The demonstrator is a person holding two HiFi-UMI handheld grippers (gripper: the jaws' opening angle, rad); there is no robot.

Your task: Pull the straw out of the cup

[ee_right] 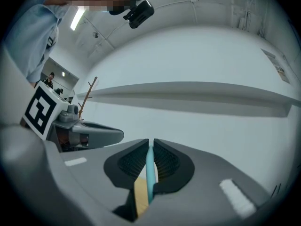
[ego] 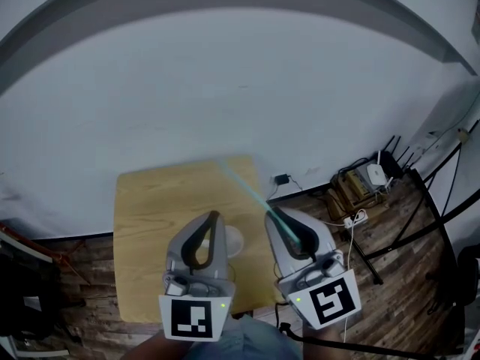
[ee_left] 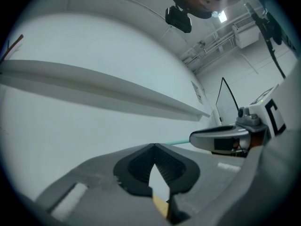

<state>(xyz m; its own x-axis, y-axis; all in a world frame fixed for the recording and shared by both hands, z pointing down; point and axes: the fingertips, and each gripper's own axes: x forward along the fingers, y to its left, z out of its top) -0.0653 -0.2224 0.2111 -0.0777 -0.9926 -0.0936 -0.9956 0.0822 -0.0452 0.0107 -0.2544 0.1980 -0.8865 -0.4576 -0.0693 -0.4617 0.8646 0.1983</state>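
Observation:
In the head view a small wooden table [ego: 150,223] stands below both grippers. My right gripper [ego: 276,216] is shut on a teal straw [ego: 247,190], which slants up and left from its jaws. In the right gripper view the straw [ee_right: 149,173] runs between the pads of my right gripper [ee_right: 150,141]. My left gripper [ego: 215,216] is shut, its tips touching, with nothing seen in its grip. A white cup [ego: 235,240] shows on the table, partly hidden beside it. The left gripper view shows my left gripper [ee_left: 154,146] with tips together, the straw's end [ee_left: 181,142] and the right gripper [ee_left: 221,138] beside it.
On the wooden floor to the right lie a router, boxes and cables [ego: 367,182]. Black stand legs [ego: 420,223] cross the floor there. A white wall [ego: 240,88] rises behind the table. The person's clothing [ego: 240,343] shows at the bottom edge.

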